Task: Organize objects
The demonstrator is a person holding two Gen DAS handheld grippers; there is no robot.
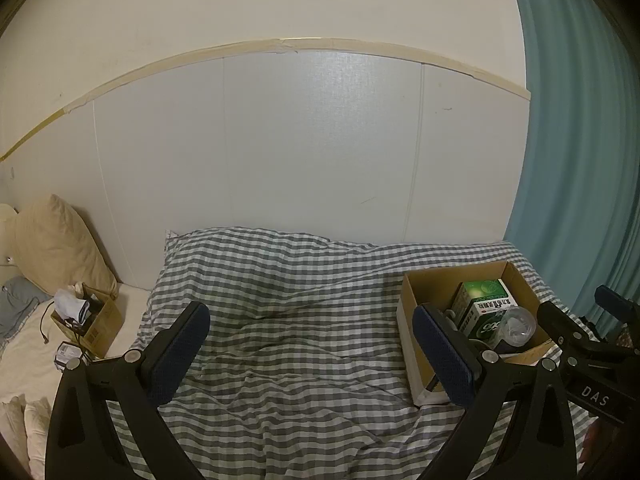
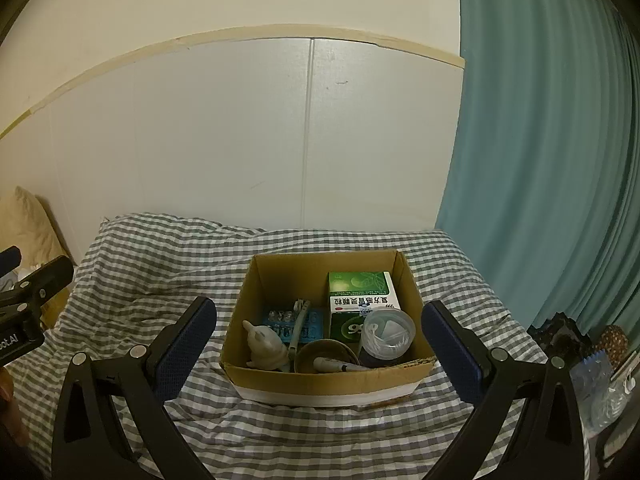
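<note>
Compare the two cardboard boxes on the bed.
The large box sits on the checked cover by the curtain; the small box sits on the cream sheet near the pillow. The large box holds a green carton and a clear jar; the small box holds white cloth and cables. Both are open-topped brown cardboard.

A grey-and-white checked blanket [image 1: 280, 320] covers a bed against a pale panelled wall [image 1: 280, 140]. A teal curtain [image 2: 540, 160] hangs at the right. At the left, a beige pillow [image 1: 56, 244] leans on the wall above a white sheet [image 1: 28, 360]
</note>
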